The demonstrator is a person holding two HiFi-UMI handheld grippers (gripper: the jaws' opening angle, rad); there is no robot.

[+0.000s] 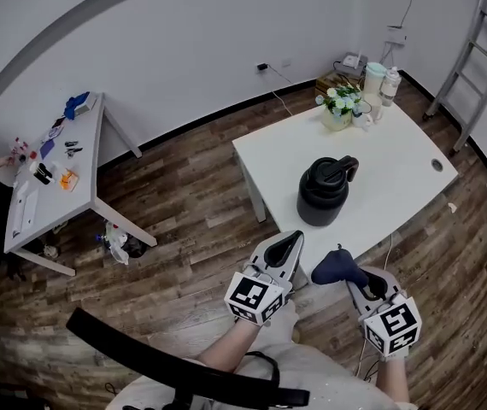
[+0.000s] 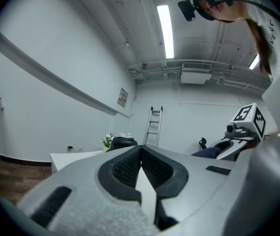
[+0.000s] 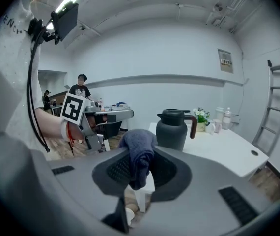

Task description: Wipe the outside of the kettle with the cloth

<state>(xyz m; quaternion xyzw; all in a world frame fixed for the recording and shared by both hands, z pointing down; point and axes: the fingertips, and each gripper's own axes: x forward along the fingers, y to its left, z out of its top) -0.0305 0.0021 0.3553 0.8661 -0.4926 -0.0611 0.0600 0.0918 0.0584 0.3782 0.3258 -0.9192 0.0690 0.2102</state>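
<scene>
Right gripper [image 1: 359, 282] clamped our soft dark-blue cloth [image 1: 336, 268], left gripper [image 1: 290, 242] sat closed and empty, and we judged the rigid black kettle [image 1: 322, 193] heavy, best steadied by its handle [image 1: 346, 167]

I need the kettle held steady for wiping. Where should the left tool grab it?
Probably the handle: a thin loop standing off the upper far-right side of the kettle. The body looks too wide for the left tool, so come down from above on that side.
</scene>
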